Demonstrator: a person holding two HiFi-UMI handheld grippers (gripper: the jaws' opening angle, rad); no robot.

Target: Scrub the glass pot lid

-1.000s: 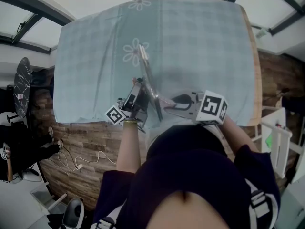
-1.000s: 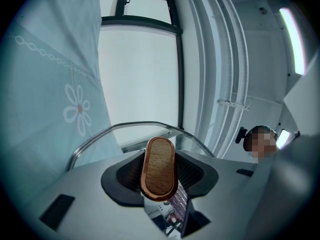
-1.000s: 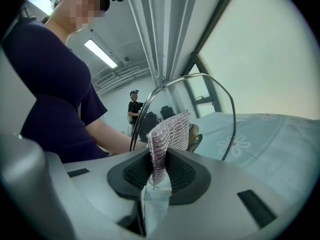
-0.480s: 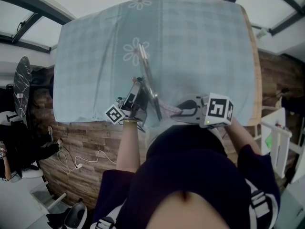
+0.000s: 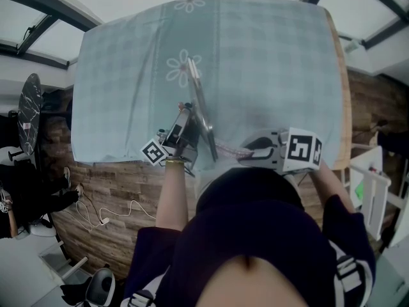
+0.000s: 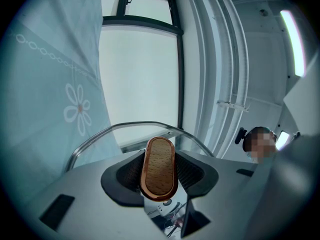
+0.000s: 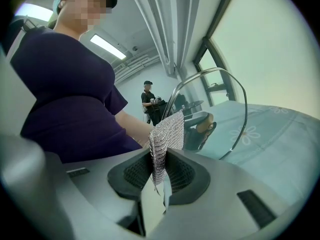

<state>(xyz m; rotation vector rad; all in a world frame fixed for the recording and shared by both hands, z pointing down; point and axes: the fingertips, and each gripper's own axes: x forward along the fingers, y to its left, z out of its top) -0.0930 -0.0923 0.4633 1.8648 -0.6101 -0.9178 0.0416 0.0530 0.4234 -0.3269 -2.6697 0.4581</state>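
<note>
My left claw (image 6: 159,176), tilted up, clamps the glass lid's (image 5: 198,107) wooden knob (image 6: 159,159). My right claw (image 7: 161,171) pinches a mesh scrubber (image 7: 167,134), with the lid just ahead.

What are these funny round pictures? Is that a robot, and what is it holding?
There is no robot here. A person holds a grabbing tool in each hand. The picture from above comes from a camera on the person's head, looking down at a pale blue flowered tablecloth. The other two pictures come from little cameras riding on the tools.

The left tool is clamped on the wooden handle of a glass pot lid and holds the lid upright. The right tool pinches a silvery mesh scrubbing cloth close beside the lid. The cube with black squares is just part of a tool.
</note>
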